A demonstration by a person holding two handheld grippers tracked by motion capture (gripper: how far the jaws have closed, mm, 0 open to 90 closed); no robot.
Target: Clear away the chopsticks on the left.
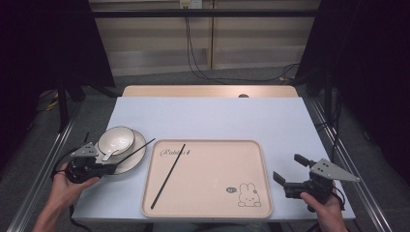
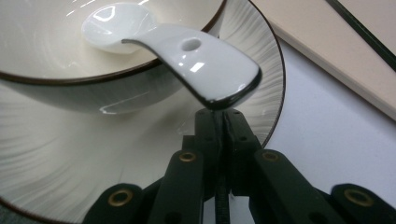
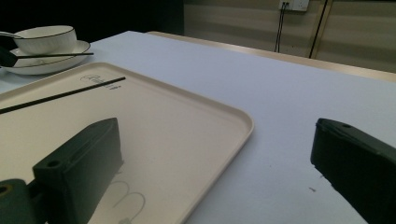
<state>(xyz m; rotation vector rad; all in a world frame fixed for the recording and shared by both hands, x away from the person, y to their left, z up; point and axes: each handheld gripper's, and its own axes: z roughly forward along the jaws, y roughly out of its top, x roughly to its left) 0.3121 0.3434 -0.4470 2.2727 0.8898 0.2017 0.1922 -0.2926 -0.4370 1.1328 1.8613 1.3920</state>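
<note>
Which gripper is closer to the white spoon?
The left. The left gripper sits right by the plate, its jaws shut on a black chopstick just under the spoon handle. The right gripper waits open, far across the tray.

Pale blue-white table top (image 1: 208, 118) fills centre frame; a light wood strip (image 1: 210, 91) runs along its far edge. Grey floor (image 1: 159, 77) beyond. Beige panelled wall (image 1: 150, 46) at top centre, black cables (image 1: 193, 58) hanging down it. Dark curtains (image 1: 43, 43) upper left and upper right. Metal rails (image 1: 46, 164) flank both sides.
</note>
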